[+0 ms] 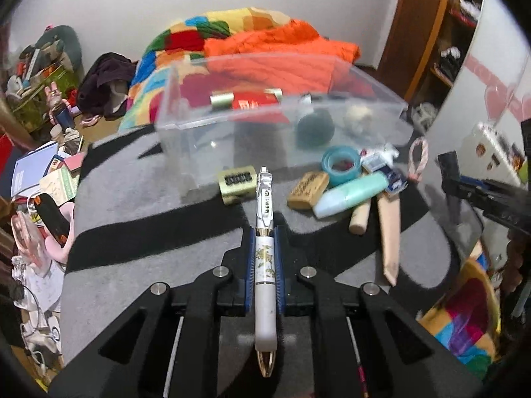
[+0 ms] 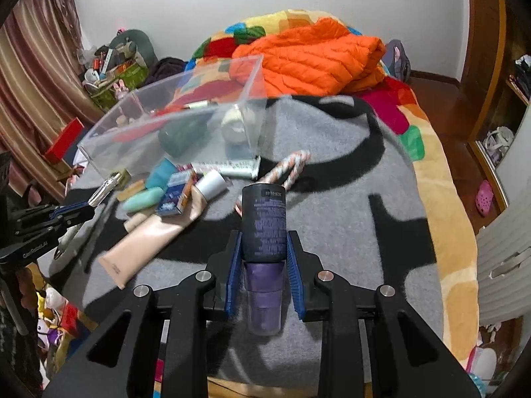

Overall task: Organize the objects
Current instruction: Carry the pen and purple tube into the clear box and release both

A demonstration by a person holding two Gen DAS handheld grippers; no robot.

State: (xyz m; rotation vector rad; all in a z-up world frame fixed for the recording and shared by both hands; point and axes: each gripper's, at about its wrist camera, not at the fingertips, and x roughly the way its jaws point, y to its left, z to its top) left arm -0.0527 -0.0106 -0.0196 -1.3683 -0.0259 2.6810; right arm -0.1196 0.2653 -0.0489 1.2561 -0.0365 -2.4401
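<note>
My left gripper (image 1: 265, 232) is shut on a white pen (image 1: 264, 265) with gold trim, held above the grey blanket, short of a clear plastic bin (image 1: 199, 146). The bin holds a dark green ball (image 1: 314, 127), a pale ball and a red item. My right gripper (image 2: 264, 235) is shut on a dark purple bottle (image 2: 264, 225), its clear cap toward me. Loose items lie before the bin: a mint tube (image 1: 351, 194), a teal tape roll (image 1: 341, 164), a beige cream tube (image 2: 149, 235), a blue box (image 2: 177, 195), a striped rope (image 2: 285, 170).
The grey and black blanket (image 2: 332, 199) covers a bed. An orange jacket (image 2: 308, 59) and a colourful quilt lie behind the bin. Clutter fills the floor at the left (image 1: 43, 179). A wardrobe and shelves stand at the right.
</note>
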